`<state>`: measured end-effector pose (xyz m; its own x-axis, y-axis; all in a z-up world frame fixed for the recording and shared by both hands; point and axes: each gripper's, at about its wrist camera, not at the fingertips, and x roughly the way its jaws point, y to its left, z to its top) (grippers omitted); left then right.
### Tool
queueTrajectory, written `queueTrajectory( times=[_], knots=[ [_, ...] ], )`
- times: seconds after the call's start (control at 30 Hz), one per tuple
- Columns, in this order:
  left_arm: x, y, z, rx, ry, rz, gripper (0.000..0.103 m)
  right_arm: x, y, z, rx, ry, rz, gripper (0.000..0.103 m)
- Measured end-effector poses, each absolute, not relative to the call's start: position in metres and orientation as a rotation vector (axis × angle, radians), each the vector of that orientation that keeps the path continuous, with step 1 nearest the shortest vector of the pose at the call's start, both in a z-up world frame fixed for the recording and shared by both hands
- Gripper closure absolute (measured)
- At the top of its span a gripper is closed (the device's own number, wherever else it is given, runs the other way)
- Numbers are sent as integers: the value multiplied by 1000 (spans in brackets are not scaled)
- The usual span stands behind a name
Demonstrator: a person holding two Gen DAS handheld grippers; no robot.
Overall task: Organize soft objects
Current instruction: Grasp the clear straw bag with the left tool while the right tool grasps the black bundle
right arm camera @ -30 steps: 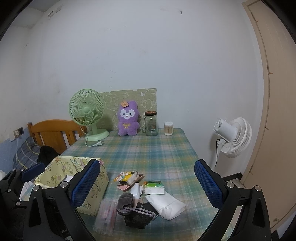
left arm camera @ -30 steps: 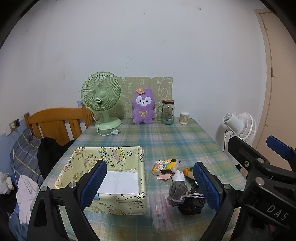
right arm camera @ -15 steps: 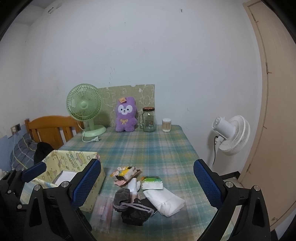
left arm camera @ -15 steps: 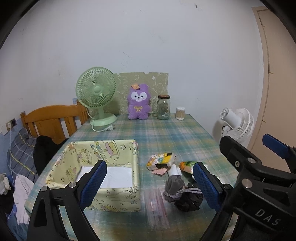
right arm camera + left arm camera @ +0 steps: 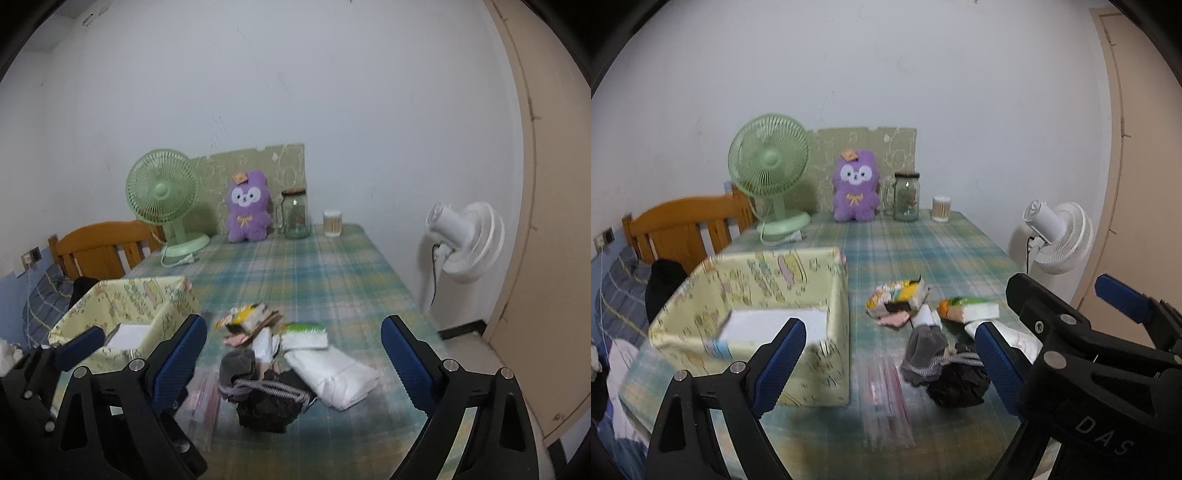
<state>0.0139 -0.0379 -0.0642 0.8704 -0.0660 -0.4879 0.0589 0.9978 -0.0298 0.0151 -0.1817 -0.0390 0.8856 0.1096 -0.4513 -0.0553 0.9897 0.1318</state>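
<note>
A pile of soft things lies near the front of the plaid table: a grey sock (image 5: pixel 236 365), a black bundle (image 5: pixel 269 406), a white folded pack (image 5: pixel 332 373), a green-and-white tissue pack (image 5: pixel 304 332) and a colourful pack (image 5: pixel 247 317). Left of the pile stands a yellow patterned fabric box (image 5: pixel 757 291) with a white item (image 5: pixel 775 325) inside. My left gripper (image 5: pixel 888 339) hangs open above the box's right side and the pile. My right gripper (image 5: pixel 293 328) hovers over the pile with its jaws closing, still wide, and touches nothing.
At the table's back stand a green desk fan (image 5: pixel 768 173), a purple plush (image 5: pixel 855 186), a glass jar (image 5: pixel 906 197) and a small cup of swabs (image 5: pixel 940 208). A clear plastic packet (image 5: pixel 886 391) lies beside the box. A wooden chair (image 5: pixel 683 229) stands on the left, a white floor fan (image 5: pixel 465 240) on the right.
Both grippers have come down toward the table, so the box and the pile look larger and closer. Nothing was taken hold of.
</note>
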Motion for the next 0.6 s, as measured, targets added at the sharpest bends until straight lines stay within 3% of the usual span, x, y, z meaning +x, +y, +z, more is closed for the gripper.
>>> queueTrajectory(
  times=[0.6],
  knots=[
    [25,-38,-122,-24,638,-35,22,25,-174,-94,121,531,72,9]
  ],
)
